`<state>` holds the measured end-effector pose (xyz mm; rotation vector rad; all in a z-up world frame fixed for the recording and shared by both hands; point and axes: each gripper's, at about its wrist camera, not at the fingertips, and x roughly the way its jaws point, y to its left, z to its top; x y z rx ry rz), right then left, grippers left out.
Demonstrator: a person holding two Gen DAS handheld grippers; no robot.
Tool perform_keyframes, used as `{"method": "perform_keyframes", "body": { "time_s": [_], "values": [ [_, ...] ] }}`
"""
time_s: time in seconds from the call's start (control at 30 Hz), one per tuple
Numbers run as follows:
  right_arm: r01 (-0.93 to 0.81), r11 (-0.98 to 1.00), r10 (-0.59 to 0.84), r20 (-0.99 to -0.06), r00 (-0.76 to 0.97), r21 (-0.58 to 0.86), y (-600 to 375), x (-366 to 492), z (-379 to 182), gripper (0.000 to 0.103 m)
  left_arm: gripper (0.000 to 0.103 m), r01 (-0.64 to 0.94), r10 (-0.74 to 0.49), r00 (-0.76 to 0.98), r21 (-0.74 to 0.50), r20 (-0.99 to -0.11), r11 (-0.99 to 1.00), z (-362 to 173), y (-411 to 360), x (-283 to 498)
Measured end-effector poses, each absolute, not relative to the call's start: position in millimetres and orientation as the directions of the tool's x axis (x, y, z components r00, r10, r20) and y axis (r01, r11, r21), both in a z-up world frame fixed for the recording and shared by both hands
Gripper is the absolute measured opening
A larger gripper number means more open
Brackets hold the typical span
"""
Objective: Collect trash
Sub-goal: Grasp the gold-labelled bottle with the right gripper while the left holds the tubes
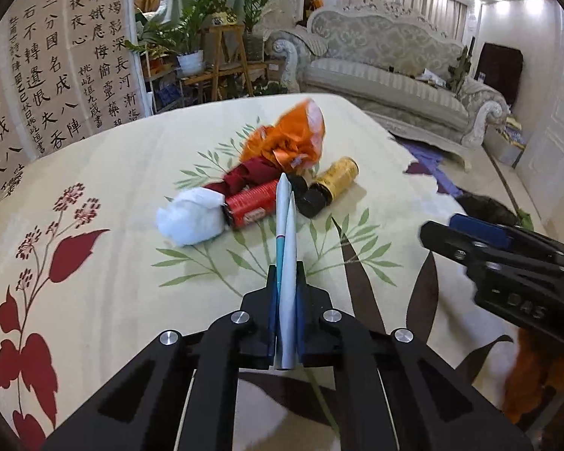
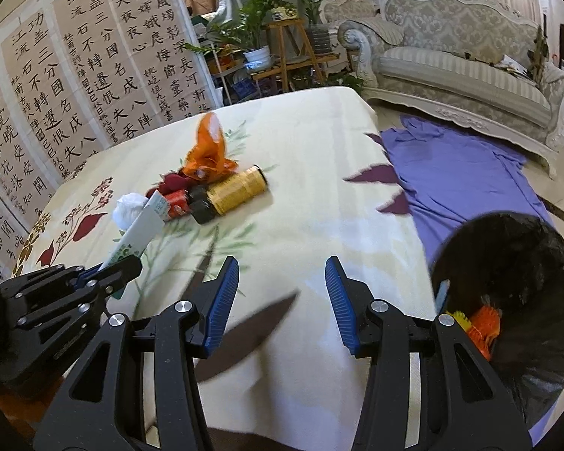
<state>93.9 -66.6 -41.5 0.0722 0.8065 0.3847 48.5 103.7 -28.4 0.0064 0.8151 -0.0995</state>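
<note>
My left gripper (image 1: 285, 282) is shut on a flat white tube (image 1: 287, 248) with green print, seen edge-on between the blue pads; in the right wrist view the tube (image 2: 141, 233) sticks up from that gripper (image 2: 120, 267). Beyond it on the floral tablecloth (image 1: 112, 173) lies a pile of trash: a white crumpled tissue (image 1: 191, 220), a red can (image 1: 250, 206), dark red wrapping (image 1: 244, 178), an orange crumpled wrapper (image 1: 293, 139) and a yellow bottle (image 1: 336, 176) with a black cap. My right gripper (image 2: 282, 267) stands open over bare cloth with nothing between its fingers.
A bin lined with a black bag (image 2: 526, 263) stands at the table's right edge with orange and yellow trash inside. A purple cloth (image 2: 462, 173) lies on the floor before a pale sofa (image 2: 462, 67). A calligraphy screen (image 2: 75, 75) and potted plants (image 2: 259, 34) stand behind the table.
</note>
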Motion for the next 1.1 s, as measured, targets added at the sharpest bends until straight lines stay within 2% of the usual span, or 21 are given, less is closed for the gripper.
{"method": "perform_keyframes", "body": {
  "time_s": [0.3,0.53,0.57,0.73,1.0,1.1],
  "values": [
    [-0.316,0.929,0.357,-0.683,0.637,0.19,-23.8,131.5,-30.5,0.049,0.008,0.012,-0.047,0.699,-0.054,-0.714,0.998,-21.6,139.4,44.9],
    [-0.235,0.958,0.279,-0.737,0.616,0.165,-2.5,167.1,-48.0,0.052,0.008,-0.043,-0.024,0.7,-0.075,-0.714,0.996,-23.8,169.0,41.3],
    [-0.229,0.961,0.268,-0.741,0.615,0.157,-1.8,168.0,-48.4,0.055,0.008,-0.047,-0.023,0.699,-0.078,-0.715,0.996,-24.6,171.6,40.2],
    [-0.228,0.966,0.234,-0.775,0.587,0.119,1.7,165.2,-57.5,0.056,0.008,-0.067,-0.019,0.699,-0.092,-0.715,0.994,-27.6,187.9,39.2],
    [-0.234,0.97,0.201,-0.772,0.602,0.07,4.7,144.3,-60.9,0.056,0.008,-0.069,-0.041,0.703,-0.125,-0.71,0.99,-30.8,198.6,38.6],
    [-0.246,0.967,0.206,-0.768,0.607,0.065,5.2,139.6,-60.4,0.043,0.008,-0.066,-0.049,0.704,-0.135,-0.708,0.989,-31.5,199.7,37.5]
  ]
}}
